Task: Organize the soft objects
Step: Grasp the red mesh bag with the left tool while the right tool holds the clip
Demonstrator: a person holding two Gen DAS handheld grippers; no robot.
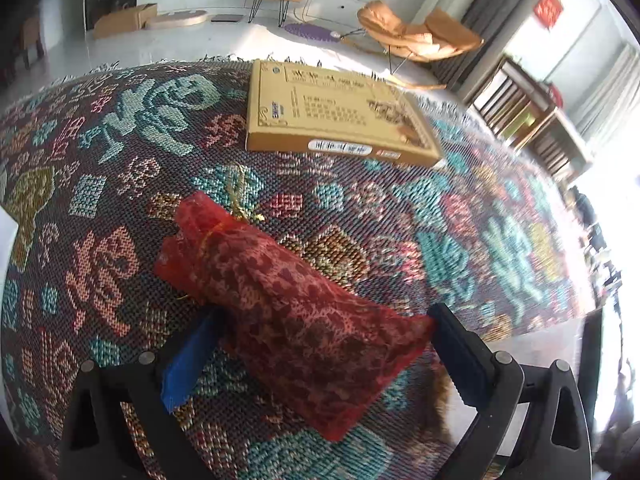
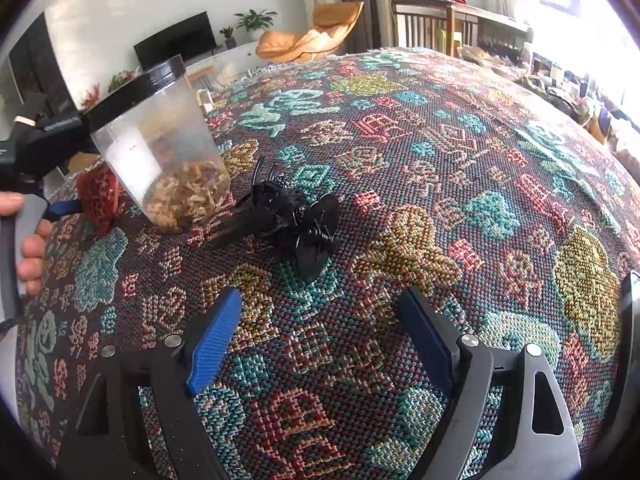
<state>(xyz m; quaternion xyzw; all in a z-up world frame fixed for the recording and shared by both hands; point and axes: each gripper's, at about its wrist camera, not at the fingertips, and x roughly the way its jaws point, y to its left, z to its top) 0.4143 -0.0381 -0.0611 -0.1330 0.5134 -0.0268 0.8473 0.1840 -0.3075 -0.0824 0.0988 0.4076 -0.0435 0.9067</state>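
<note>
In the left wrist view a red mesh pouch (image 1: 288, 308) with a gold drawstring lies between the fingers of my left gripper (image 1: 320, 344), which is shut on its lower half just above the patterned cloth. The pouch also shows at the far left of the right wrist view (image 2: 98, 196), held by the left gripper (image 2: 64, 206). My right gripper (image 2: 320, 332) is open and empty over the cloth. A black tangled soft object (image 2: 292, 220) lies ahead of it.
A flat yellow box (image 1: 336, 116) lies on the patterned tablecloth (image 1: 120, 140) beyond the pouch. A clear jar with a black lid (image 2: 160, 148), holding dried bits, stands beside the black object. Chairs and shelves stand beyond the table edges.
</note>
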